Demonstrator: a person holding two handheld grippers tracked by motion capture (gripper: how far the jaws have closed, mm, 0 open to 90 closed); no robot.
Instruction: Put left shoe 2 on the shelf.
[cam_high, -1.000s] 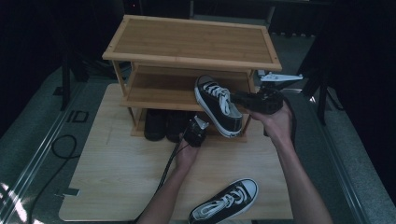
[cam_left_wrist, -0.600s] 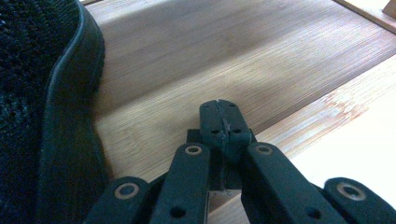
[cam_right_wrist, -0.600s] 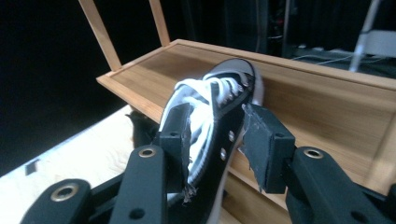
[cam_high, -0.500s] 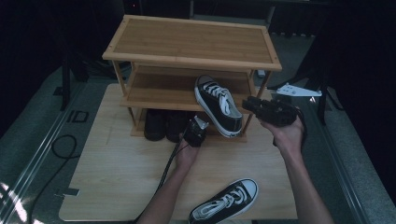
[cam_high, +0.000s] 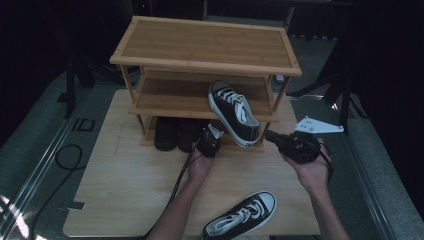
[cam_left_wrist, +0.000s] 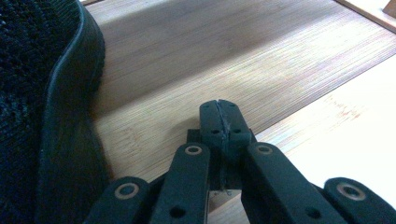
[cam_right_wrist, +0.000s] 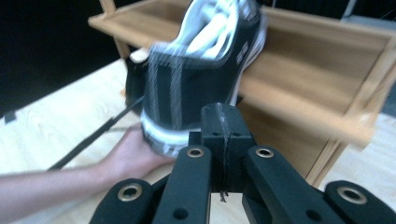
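Fingers of both grippers pressed together, empty; right gripper just closing beside black sneaker overhanging middle shelf: nudge heel inward, slowly, until sole sits flat.

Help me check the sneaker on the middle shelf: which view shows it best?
The high view: the black sneaker shows whole, heel overhanging the middle shelf. The right gripper view shows its heel, blurred. The left gripper view shows bottom-shelf footwear.
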